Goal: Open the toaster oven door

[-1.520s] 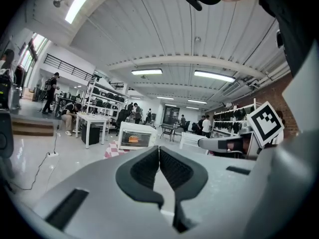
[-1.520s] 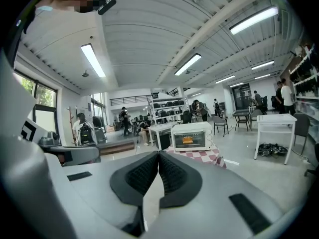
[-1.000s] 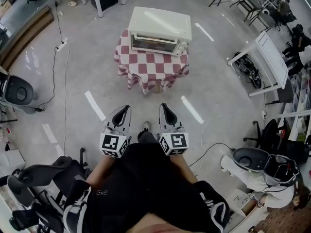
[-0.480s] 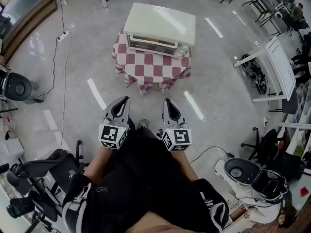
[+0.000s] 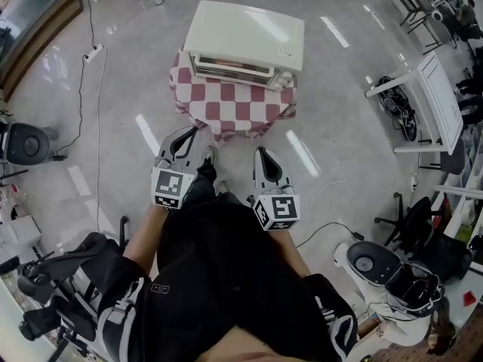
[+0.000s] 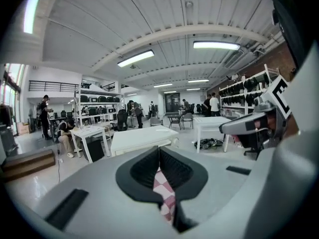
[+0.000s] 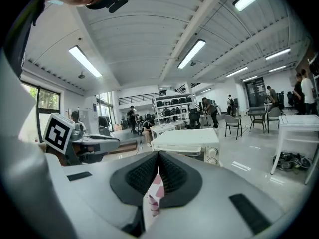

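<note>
A cream toaster oven [image 5: 245, 42] stands on a small table under a red-and-white checked cloth [image 5: 234, 105], its glass door shut and its knobs at the right end. Both grippers hang in front of the person, short of the table. My left gripper [image 5: 181, 138] is shut with nothing in it, near the cloth's front left corner. My right gripper [image 5: 262, 154] is also shut and empty, a little nearer the person. The oven [image 6: 142, 138] shows beyond the shut jaws in the left gripper view, and the oven [image 7: 187, 143] lies ahead in the right gripper view too.
A white table [image 5: 430, 96] stands to the right, with cables and gear under it. Office chairs [image 5: 30, 143] sit at the left and lower right. A cable and power strip [image 5: 94, 53] run along the floor at the left. People and shelves fill the far room.
The person has stepped closer to the oven table. Both grippers have moved forward with them, the left one farther, now close to the cloth's edge. Jaws stay shut.
</note>
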A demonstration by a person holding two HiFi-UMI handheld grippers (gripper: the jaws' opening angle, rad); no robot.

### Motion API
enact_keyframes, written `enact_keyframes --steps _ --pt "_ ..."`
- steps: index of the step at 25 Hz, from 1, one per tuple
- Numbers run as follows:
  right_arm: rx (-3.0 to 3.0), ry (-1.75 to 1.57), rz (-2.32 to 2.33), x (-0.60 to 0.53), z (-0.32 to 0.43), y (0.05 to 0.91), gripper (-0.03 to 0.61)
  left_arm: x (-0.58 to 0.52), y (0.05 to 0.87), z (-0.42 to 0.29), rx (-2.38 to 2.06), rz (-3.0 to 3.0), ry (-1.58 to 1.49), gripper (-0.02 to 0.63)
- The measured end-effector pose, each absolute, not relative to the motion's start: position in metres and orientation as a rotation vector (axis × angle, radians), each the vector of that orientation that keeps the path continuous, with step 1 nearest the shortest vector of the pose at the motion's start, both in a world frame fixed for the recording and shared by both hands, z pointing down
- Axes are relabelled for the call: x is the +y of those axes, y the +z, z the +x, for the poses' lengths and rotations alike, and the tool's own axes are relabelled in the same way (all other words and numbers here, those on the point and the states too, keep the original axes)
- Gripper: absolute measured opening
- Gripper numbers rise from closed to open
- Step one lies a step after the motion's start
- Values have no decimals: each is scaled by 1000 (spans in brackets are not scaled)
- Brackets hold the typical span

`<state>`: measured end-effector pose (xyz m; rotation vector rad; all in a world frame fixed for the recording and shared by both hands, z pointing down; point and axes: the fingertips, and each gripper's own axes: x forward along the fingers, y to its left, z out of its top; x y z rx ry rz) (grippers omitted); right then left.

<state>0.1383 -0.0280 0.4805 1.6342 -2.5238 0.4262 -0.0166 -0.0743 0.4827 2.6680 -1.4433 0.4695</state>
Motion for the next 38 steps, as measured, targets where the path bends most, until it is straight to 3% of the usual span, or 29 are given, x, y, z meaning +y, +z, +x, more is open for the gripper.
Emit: enact_keyframes --steps 11,18,24,38 --pt "-2465 416 1673 -105 136 485 28 -186 523 -23 -1291 2722 692 11" --pt "-2424 435 1708 -137 126 485 28 -249 561 -28 -1048 2854 1167 16" --pt "-2397 433 1702 -153 115 491 28 -286 597 -24 -712 2936 1651 127" --pt "-2335 438 1731 -150 116 501 28 -315 650 -14 -453 2836 2066 100"
